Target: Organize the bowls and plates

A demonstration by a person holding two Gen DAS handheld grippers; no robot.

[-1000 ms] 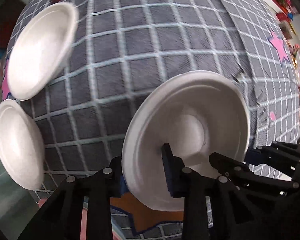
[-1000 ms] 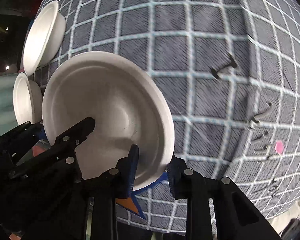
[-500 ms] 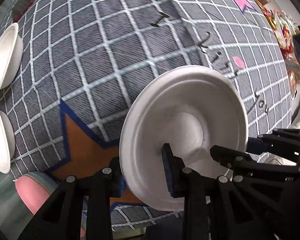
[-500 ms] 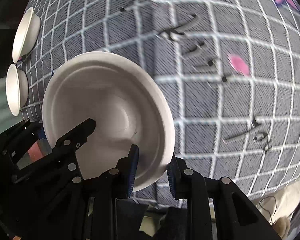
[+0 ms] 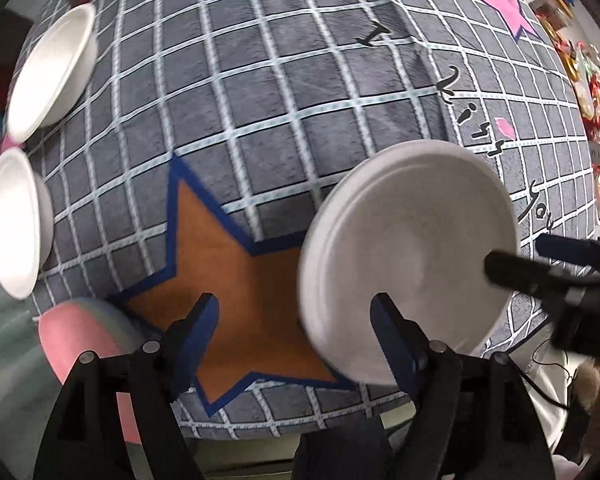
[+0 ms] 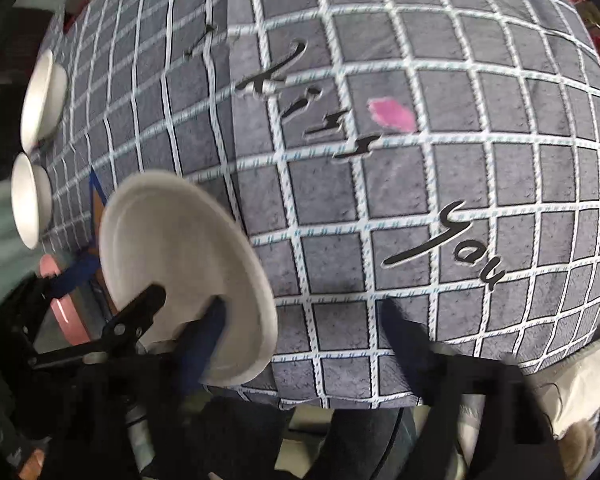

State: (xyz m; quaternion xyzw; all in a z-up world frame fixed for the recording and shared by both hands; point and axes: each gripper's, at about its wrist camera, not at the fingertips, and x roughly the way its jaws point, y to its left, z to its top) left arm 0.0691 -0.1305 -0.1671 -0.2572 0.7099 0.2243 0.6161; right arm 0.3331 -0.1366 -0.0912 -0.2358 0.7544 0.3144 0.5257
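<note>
Plates and bowls are the job, and the big change is that both grippers have just let go of the big white plate. Half a second ago each one pinched its rim; now both sets of jaws have just been opening. In the left wrist view, going from the left side, two white bowls sit at the upper left and middle left edge of the grey checked cloth, with a pink thing low down beside them. The left gripper is spread wide over the orange star, and the plate's edge lies between its fingers with no pad pressing on it. The plate sits at the lower right, and the right gripper pokes in over its far side. I think this means the plate has been set down at the near edge of the cloth, well apart from the bowls, so that step looks done. The right wrist view shows what the left does not: the black writing and pink spot on the cloth, and the right gripper wide apart, with one finger over the plate and the other on bare cloth.
</note>
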